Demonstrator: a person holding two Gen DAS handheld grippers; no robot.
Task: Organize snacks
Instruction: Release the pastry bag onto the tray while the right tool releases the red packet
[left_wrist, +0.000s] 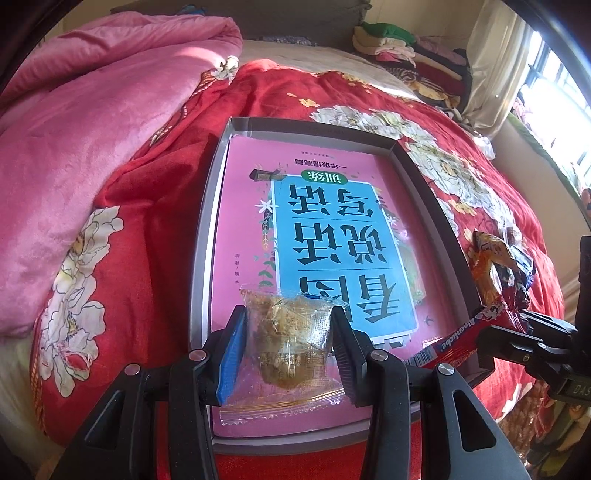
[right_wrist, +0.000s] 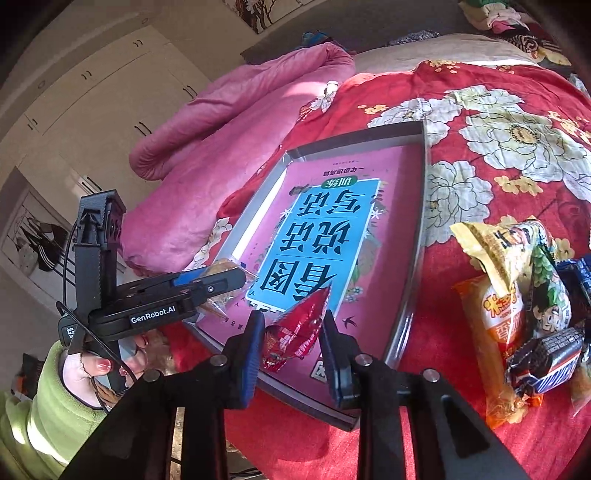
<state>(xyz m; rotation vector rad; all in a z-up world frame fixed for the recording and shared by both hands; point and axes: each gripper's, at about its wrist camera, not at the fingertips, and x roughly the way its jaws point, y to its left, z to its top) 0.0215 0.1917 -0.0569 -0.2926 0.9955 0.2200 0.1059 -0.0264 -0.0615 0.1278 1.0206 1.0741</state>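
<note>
1. My left gripper (left_wrist: 288, 328) has its jaws pinched on a clear-wrapped golden pastry packet (left_wrist: 286, 339), held over the near left corner of the shallow grey cardboard box lid (left_wrist: 207, 236), which lies on the red floral quilt (left_wrist: 147, 206).
2. My right gripper (right_wrist: 293, 336) has its jaws clamped narrow on a crinkled red foil candy packet (right_wrist: 295, 328), poised over the lid's near end, toward 6 o'clock.
3. I judge the step in hand is delivery: both snacks are carried in, neither yet laid down.
4. Next I would lower each packet onto the pink and blue paperback book (left_wrist: 332, 236) lining the lid, then ease the jaws apart. Whether the pastry already rests on the book, I cannot quite tell.
5. The lid's low walls need clearing on the way out. Open room runs toward 12 o'clock across the book.
6. At 3 o'clock in the right view, the heap of orange, yellow and dark blue snack packets (right_wrist: 517, 306) waits just beside the lid.
</note>
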